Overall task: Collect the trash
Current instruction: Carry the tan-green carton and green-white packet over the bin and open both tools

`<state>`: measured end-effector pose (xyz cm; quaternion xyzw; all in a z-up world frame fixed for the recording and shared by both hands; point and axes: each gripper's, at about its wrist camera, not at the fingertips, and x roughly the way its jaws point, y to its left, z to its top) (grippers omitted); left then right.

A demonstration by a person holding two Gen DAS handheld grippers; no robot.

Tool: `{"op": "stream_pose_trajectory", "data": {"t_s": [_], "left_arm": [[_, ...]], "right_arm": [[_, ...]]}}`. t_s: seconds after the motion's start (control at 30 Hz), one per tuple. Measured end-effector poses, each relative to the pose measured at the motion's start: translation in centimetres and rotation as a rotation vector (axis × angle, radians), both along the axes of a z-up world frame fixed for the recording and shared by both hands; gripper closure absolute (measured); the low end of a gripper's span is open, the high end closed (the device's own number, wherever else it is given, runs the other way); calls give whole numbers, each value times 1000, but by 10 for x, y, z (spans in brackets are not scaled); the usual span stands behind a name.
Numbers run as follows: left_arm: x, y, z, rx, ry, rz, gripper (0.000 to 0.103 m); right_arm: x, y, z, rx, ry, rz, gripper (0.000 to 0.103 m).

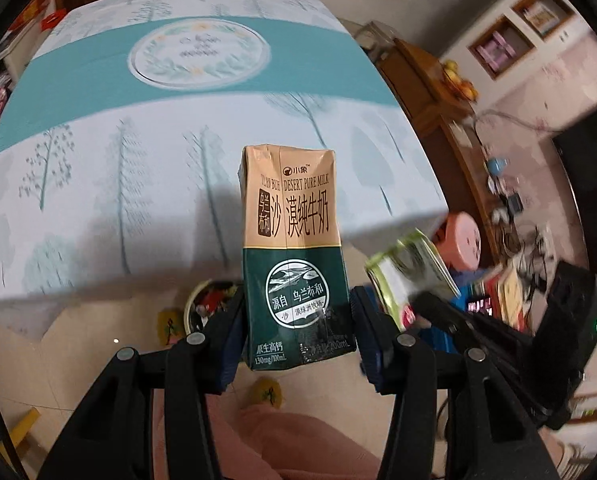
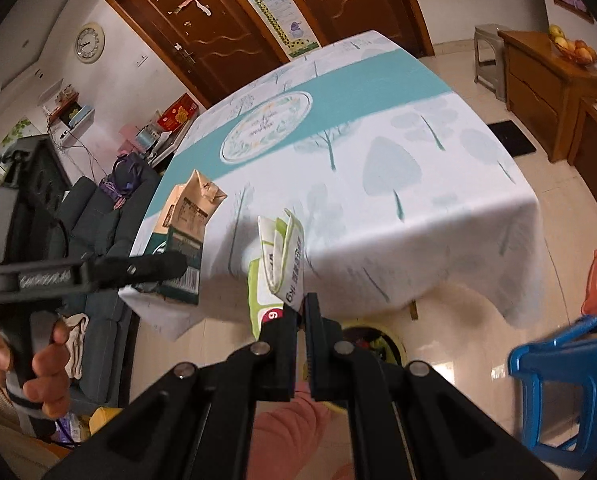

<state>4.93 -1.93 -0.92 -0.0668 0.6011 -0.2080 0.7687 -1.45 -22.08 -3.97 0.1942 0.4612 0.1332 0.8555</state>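
Milk carton [image 1: 296, 256] sits upright between my left gripper [image 1: 296, 320] fingers, clamped at its green lower half, held off the table [image 1: 98, 184] edge. I see my right gripper [image 2: 301, 312] pinched tight on a flattened green-and-white wrapper [image 2: 278, 264], also off the tablecloth's near edge. Bin with scraps [image 1: 202, 304] stands on the floor below, partly hidden.

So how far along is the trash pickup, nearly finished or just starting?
About midway, I'd say. The tablecloth shows no litter lying on it. In hand: the left gripper clamps a milk carton, and the right gripper pinches a crumpled green-and-white wrapper. Left to do: drop both into the bin on the floor below, which already holds some trash.
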Motion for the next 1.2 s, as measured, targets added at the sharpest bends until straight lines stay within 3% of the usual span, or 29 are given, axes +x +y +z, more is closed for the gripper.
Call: {"op": "stream_pose_trajectory", "data": {"t_s": [0.13,0.37,0.57,0.97,1.2], "left_arm": [[-32,-11,-1,19,18,-55,55],[-69,-17,-39,63,101,-115,55],[-72,-15,-101,88,153,-134,55],[-59,-21,-255,172,198,-189,55],[-47,-26,-318,180,219,-198,55]], "right_arm": [[-24,-8,-16,28,53,-24,100],[-42,-3,-54,46,142,-57,100],[-48,0,-115,28,221,-92,100],[-37,4,-246,-19,343,-154,100],[-30,11,-302,-34,384,-137,100]]}}
